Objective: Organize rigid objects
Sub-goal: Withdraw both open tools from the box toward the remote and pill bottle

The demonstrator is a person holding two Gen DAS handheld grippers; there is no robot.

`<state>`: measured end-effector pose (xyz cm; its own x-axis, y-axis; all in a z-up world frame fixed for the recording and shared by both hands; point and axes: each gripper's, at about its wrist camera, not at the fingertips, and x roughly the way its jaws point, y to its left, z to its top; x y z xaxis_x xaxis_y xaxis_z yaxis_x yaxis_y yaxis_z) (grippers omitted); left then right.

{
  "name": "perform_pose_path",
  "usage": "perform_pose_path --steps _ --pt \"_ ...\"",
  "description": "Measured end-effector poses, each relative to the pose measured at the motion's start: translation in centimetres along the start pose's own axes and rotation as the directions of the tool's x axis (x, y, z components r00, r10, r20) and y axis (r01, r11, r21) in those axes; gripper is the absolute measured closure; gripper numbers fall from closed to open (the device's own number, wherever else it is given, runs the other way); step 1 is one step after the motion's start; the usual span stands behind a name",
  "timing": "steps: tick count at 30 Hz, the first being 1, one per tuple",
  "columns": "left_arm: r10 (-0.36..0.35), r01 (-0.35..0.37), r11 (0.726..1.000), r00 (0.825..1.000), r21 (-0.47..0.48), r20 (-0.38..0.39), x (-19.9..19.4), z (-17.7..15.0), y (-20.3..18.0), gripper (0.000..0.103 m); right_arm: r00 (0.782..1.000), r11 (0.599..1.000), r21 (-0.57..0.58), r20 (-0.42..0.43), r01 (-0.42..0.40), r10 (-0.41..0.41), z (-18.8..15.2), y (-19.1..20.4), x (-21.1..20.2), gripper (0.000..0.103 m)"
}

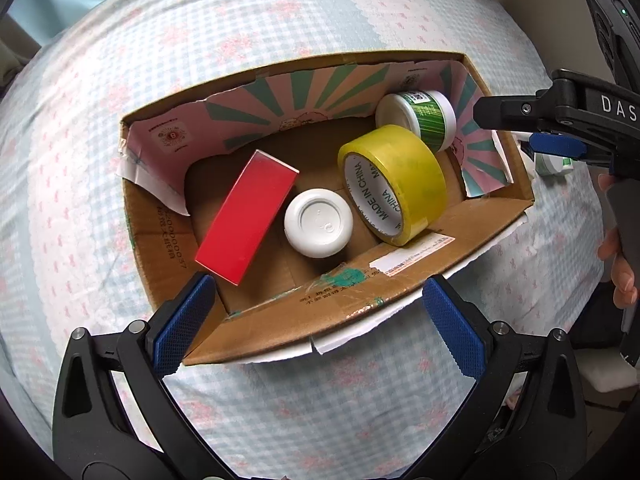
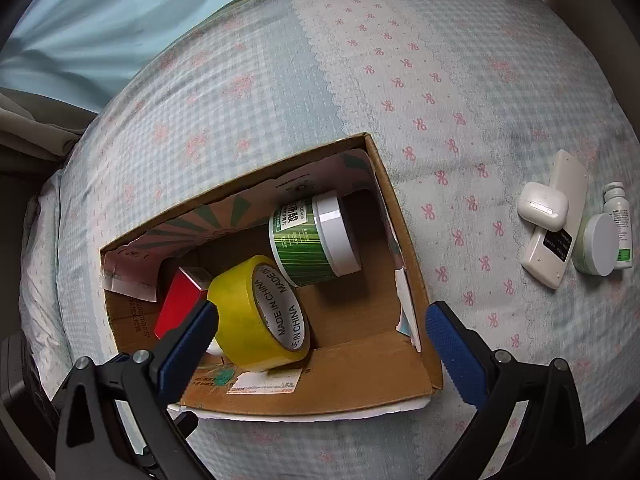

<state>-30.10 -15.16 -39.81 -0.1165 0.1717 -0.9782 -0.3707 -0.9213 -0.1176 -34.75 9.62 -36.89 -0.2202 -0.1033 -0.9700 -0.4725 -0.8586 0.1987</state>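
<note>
The cardboard box (image 1: pixel 404 288) sits open on the checked bedspread (image 1: pixel 100 128). Its left wall carries printing too small to read. Inside, from the left: a red carton (image 1: pixel 246 216), half hidden in the right wrist view, a white cap (image 1: pixel 319 222), a yellow tape roll (image 1: pixel 394 184) whose core reads "MADE IN CHINA", and a green-labelled jar (image 1: pixel 428 118) with illegible text. Both the left gripper (image 1: pixel 316 320) and right gripper (image 2: pixel 320 336) hang spread wide, holding nothing. To the right, a remote (image 2: pixel 556 220), an earbud case (image 2: pixel 542 204), a tin (image 2: pixel 598 244) and a part-hidden bottle (image 2: pixel 618 216) lie on the cloth.
</note>
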Motion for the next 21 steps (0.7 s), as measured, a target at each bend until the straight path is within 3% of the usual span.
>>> perform_pose_path --steps 6,21 --pt "0.023 -0.023 1.000 0.999 -0.019 0.027 -2.1 -0.2 0.8 0.000 1.000 0.999 -0.037 0.004 0.015 -0.015 -0.8 0.7 -1.9 0.000" --pt "0.086 -0.068 0.988 0.988 -0.136 0.130 -13.1 -4.4 0.3 0.000 0.995 0.978 -0.201 0.095 0.053 -0.034 -4.9 3.1 -10.9 0.000"
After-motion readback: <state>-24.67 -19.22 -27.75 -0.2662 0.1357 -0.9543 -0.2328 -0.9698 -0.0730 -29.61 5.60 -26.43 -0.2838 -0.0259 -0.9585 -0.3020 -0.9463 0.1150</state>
